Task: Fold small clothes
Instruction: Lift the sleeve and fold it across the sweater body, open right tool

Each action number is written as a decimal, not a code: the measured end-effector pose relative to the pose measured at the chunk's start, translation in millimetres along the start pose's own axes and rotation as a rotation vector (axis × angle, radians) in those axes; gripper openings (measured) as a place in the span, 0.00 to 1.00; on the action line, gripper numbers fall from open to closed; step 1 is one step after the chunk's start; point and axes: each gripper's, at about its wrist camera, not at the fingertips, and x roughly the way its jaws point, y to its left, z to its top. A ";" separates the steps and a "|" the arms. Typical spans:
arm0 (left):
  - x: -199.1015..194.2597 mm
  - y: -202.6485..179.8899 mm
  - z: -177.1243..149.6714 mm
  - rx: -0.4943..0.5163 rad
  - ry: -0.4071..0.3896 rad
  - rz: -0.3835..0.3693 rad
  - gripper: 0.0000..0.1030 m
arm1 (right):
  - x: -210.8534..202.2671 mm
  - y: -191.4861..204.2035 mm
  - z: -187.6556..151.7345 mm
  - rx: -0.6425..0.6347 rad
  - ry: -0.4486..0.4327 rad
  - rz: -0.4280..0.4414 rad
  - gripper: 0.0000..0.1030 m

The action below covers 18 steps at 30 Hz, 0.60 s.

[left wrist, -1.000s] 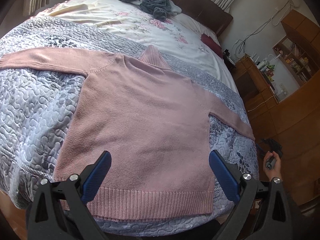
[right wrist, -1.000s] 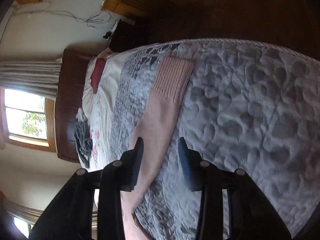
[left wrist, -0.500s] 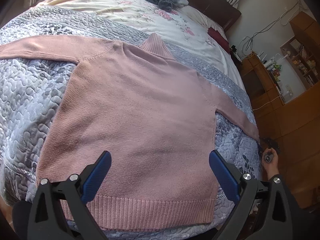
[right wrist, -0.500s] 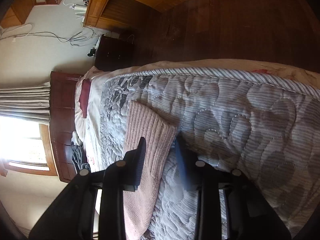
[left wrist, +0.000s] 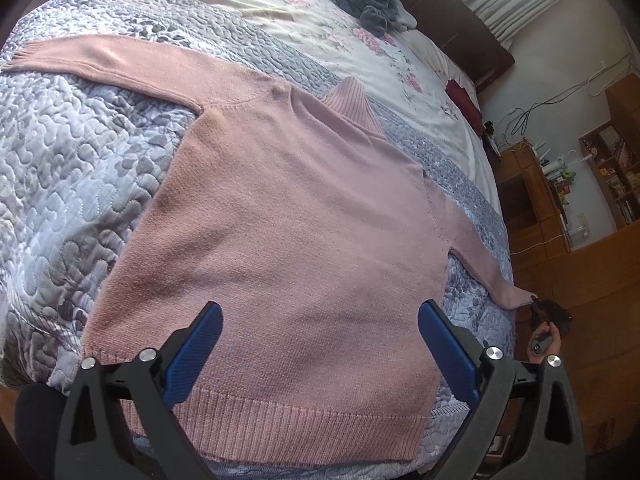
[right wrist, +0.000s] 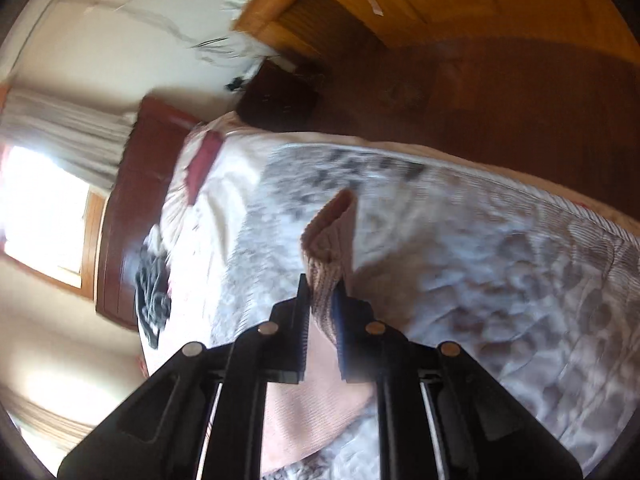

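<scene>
**Sleeve cuff pinched, sweater flat on the bed**

Sweater [left wrist: 288, 248], pink and knitted, lay spread face-down-flat across the grey quilt [left wrist: 72, 184], its collar pointing toward 1 o'clock. The left gripper [left wrist: 320, 340] hovered above the hem with its blue pads spread wide. The right gripper [right wrist: 322, 300] was pressed together on the ribbed cuff [right wrist: 330, 240], which stood lifted off the quilt. A dark garment [left wrist: 360, 0] sat at 12 o'clock.

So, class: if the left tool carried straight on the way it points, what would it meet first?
The left tool, open, points down at the pink sweater spread on the quilt. It would probably meet the sweater's lower body first; depth is unclear.
</scene>
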 end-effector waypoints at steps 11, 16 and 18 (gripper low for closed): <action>-10.5 -16.3 16.8 0.043 -0.001 -0.089 0.96 | -25.6 182.6 -96.9 -0.386 0.047 0.098 0.09; -9.6 -13.5 23.1 0.054 0.018 -0.060 0.96 | -17.8 237.3 -153.5 -0.529 0.087 0.116 0.09; -8.2 -11.8 25.4 0.062 0.017 -0.046 0.96 | -12.5 253.0 -175.0 -0.580 0.100 0.113 0.09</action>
